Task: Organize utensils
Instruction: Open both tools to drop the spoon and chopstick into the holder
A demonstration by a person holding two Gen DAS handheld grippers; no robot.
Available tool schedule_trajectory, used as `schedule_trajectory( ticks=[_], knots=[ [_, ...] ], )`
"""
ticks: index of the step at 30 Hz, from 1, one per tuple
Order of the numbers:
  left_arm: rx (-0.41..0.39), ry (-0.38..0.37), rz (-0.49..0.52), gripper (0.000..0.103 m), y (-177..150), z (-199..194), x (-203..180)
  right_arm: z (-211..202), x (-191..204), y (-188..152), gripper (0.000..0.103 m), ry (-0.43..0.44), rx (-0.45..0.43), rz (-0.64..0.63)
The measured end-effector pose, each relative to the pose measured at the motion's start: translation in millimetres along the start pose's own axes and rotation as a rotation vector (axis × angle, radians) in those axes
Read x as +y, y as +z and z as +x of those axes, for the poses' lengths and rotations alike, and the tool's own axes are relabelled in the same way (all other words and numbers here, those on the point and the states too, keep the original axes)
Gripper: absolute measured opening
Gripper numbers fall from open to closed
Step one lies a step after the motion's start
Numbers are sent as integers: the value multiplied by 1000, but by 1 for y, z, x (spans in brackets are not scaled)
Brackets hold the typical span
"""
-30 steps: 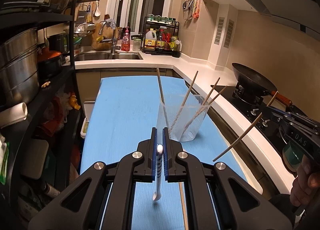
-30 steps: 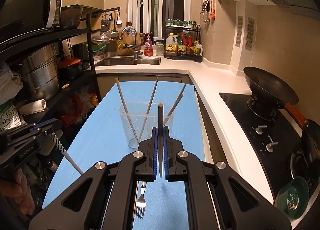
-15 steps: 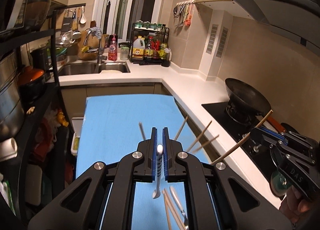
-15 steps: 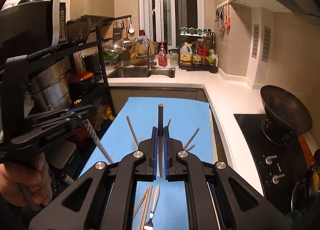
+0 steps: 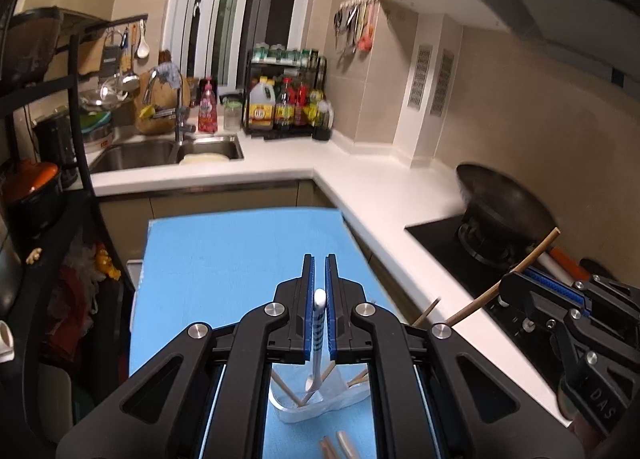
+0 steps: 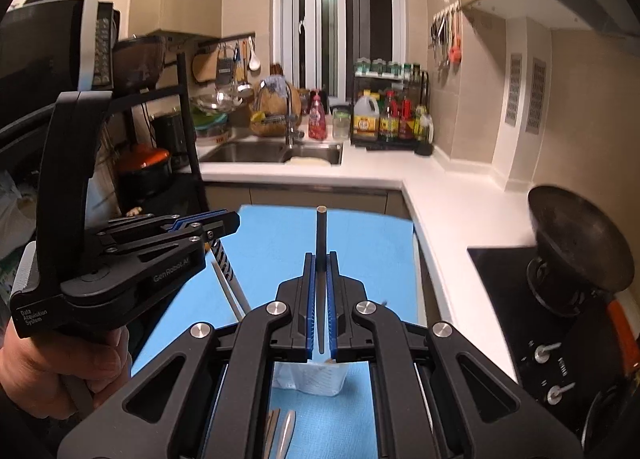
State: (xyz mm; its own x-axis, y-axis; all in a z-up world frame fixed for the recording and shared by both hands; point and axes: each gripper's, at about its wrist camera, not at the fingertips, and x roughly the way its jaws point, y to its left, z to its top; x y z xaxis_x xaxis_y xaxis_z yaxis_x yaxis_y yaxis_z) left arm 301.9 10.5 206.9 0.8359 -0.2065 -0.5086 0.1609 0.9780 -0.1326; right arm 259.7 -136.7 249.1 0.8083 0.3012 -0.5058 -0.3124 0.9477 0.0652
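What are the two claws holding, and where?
Left claw grips a striped white utensil near its handle end; right claw grips a chopstick below its top.

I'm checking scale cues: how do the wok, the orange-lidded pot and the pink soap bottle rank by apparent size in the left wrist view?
1. wok
2. orange-lidded pot
3. pink soap bottle
The bottle stands farthest away, so its true rank is unsure.
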Motion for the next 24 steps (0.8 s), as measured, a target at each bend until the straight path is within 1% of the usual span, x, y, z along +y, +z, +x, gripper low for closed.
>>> schedule_trajectory(
  ticks=[4,8,9,10,11,12,13,16,19,21,24],
  knots=[
    [58,36,41,5,-27,31,2,26,-6,-26,5,12,37,33],
    [79,41,57,6,-43,43,5,37,-5,-41,6,20,50,46],
    [82,41,61,6,-45,43,4,36,-4,-43,8,15,48,44],
    [87,42,64,7,-47,43,3,36,-4,-44,16,8,47,40],
    [84,45,66,11,-47,41,2,33,-3,-44,22,5,46,36],
    [78,52,67,25,-47,35,2,29,-3,-45,26,-1,40,36],
    [67,55,65,32,-46,29,0,23,-3,-45,27,-12,33,39],
    [30,64,59,32,-45,7,-3,2,-7,-46,31,-17,6,70],
    [-13,73,46,32,-52,-23,-5,-27,-6,-55,32,-22,-24,79],
    [-38,76,34,32,-65,-43,-7,-44,-4,-67,32,-29,-37,81],
    [-59,71,8,32,-96,-70,-8,-68,-1,-94,32,-21,-45,108]
  ],
)
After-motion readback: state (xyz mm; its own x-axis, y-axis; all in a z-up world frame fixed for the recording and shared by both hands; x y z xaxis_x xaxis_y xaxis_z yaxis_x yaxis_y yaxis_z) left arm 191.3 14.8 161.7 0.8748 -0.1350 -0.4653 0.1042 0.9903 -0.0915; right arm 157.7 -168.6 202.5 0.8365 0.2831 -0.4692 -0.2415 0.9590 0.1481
